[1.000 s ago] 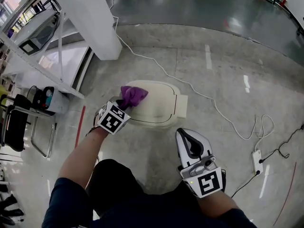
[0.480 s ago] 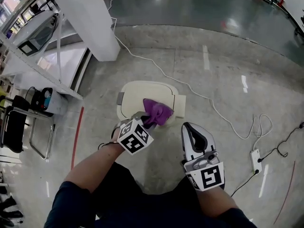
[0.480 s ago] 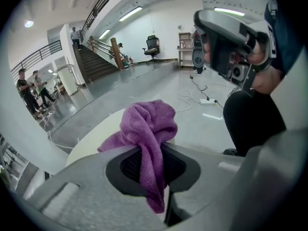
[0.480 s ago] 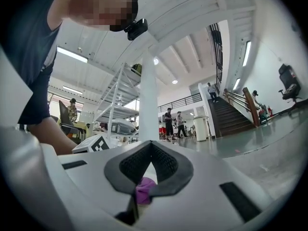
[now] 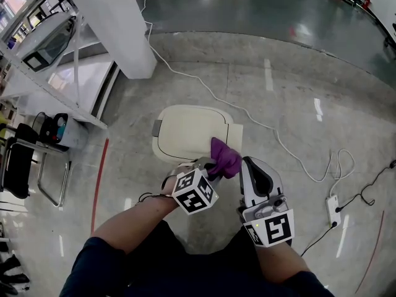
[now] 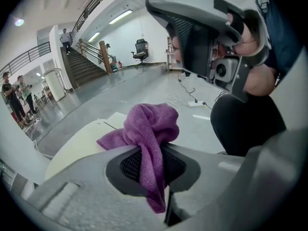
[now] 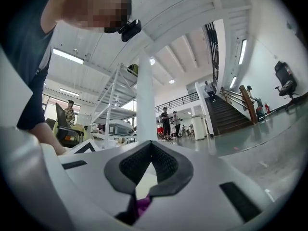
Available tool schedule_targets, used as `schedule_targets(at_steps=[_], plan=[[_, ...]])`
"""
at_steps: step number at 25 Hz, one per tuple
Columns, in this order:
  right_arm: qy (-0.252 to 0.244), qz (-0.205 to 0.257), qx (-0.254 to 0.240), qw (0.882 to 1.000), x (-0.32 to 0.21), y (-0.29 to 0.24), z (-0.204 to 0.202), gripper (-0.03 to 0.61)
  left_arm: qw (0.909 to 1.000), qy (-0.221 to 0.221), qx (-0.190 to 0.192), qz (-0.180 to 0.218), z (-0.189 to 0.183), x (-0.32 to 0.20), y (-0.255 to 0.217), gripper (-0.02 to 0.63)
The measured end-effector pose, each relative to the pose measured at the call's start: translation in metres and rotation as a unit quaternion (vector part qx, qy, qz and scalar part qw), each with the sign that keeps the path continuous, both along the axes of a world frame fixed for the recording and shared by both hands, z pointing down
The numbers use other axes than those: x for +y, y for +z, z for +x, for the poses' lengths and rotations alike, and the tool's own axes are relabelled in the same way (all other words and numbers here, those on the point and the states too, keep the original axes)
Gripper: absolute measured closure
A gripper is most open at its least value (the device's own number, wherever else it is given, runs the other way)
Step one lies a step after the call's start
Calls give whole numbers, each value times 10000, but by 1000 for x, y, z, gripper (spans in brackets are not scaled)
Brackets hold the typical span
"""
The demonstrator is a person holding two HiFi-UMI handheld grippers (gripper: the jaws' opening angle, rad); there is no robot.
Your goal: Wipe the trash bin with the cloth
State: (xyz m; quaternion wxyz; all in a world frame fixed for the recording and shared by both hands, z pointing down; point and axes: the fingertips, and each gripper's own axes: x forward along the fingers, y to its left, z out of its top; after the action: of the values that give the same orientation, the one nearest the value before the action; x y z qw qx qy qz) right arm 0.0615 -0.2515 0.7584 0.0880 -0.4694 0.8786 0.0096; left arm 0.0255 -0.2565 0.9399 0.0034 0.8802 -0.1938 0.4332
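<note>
The trash bin (image 5: pixel 189 130) is a cream box with a flat lid, standing on the floor in front of me. A purple cloth (image 5: pixel 225 158) lies bunched at the lid's near right corner, and my left gripper (image 5: pixel 210 165) is shut on it. In the left gripper view the cloth (image 6: pixel 148 127) bulges out between the jaws over the pale bin lid (image 6: pixel 79 146). My right gripper (image 5: pixel 255 168) hangs just right of the cloth, jaws shut on nothing. The right gripper (image 7: pixel 150 176) points level, away from the bin, and a scrap of the cloth (image 7: pixel 142 206) shows beneath its jaws.
A white pillar (image 5: pixel 116 23) and a shelf rack (image 5: pixel 52 60) stand at the far left, with a chair (image 5: pixel 25 163) below them. A white cable (image 5: pixel 260 121) runs across the floor to a power strip (image 5: pixel 336 209). People (image 7: pixel 168 121) and stairs (image 7: pixel 231 112) are far off.
My left gripper has swept the cloth from the lid's far left side across to its near right corner. The right gripper has barely moved.
</note>
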Motion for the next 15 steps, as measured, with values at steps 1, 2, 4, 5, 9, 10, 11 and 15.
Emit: schedule_targets(at_steps=[1, 2, 4, 5, 9, 10, 11, 15], plan=[[-12, -1, 14, 10000, 0, 1, -1, 568, 10000, -30, 63, 32, 0, 0, -3, 561], [-24, -12, 28, 10000, 1, 2, -3, 569, 9998, -77, 147, 69, -2, -1, -7, 560], [-46, -53, 46, 10000, 1, 4, -6, 569, 9990, -201, 365, 153, -7, -4, -17, 560], [-57, -77, 56, 9999, 2, 6, -8, 569, 9983, -270, 487, 198, -11, -6, -23, 560], [-26, -266, 157, 9995, -3, 12, -12, 568, 9917, -595, 1123, 203, -26, -15, -47, 560], [32, -325, 189, 9993, -5, 11, -12, 569, 9892, -674, 1293, 165, -31, -16, -56, 561], [113, -388, 233, 9989, -7, 8, -12, 569, 9870, -725, 1432, 120, -36, -15, -66, 561], [357, -705, 631, 9949, 2, -12, -15, 568, 9808, -818, 1773, -27, -55, -6, -117, 560]])
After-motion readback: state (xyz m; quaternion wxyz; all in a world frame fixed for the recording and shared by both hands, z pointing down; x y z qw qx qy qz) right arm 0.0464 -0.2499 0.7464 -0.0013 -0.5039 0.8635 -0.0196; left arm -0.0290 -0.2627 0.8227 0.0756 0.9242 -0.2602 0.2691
